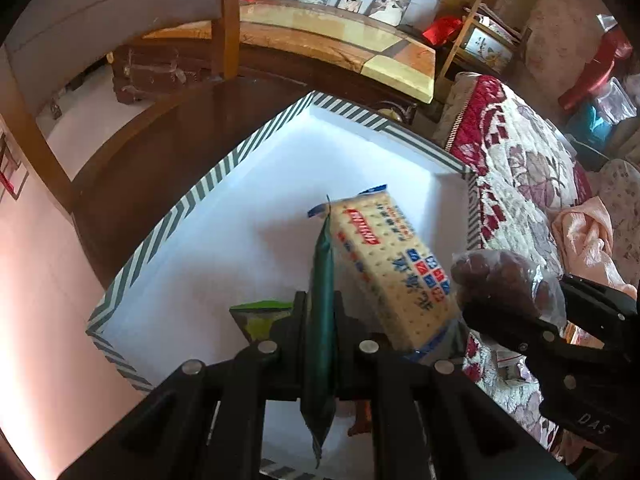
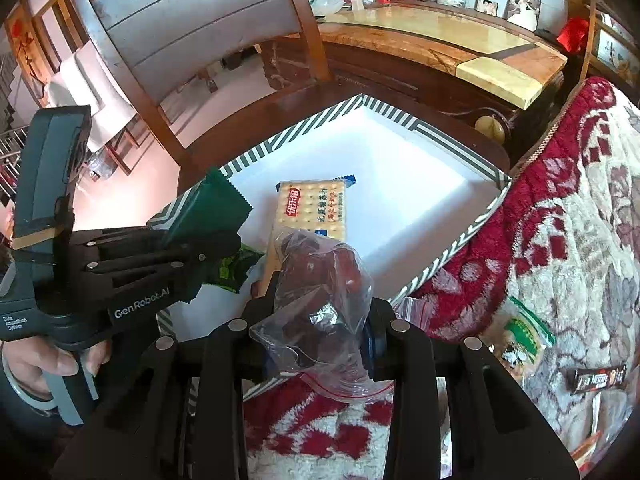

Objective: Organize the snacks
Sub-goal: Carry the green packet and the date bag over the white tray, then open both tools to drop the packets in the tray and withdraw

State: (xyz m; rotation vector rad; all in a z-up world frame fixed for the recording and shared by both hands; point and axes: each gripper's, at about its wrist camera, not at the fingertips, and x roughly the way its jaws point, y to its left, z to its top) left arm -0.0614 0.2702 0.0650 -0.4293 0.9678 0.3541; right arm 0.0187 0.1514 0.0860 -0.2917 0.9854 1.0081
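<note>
We are holding the left gripper [image 1: 320,312] clamped tight on a flat dark green packet [image 1: 322,320], gripped edge-on so its long axis is running straight ahead along the fingers, its serrated end pointing away from us. Our right gripper [image 2: 320,312] is pinching a clear zip bag of dark red snacks [image 2: 320,280], its jaws partly closed around the bulging plastic, with the red zip strip hanging back toward us.

Just beyond both grippers we are looking into the white box with the green-striped rim [image 1: 224,168]. Ahead of the left gripper, a cracker pack [image 1: 384,264] is lying inside, its long axis running away from us toward the far corner. Left of the left fingertips a small green pouch [image 1: 260,316] is lying on the box floor. The far half of the box and its left side are showing bare white floor.

The right wrist view is showing the person's hand [image 2: 52,364] on the left gripper's handle, plus a coffee stick [image 2: 598,378] and a green sachet [image 2: 524,336] on the floral blanket [image 2: 580,220] to the right of the right gripper. The left wrist view is showing the right gripper at its right edge.
</note>
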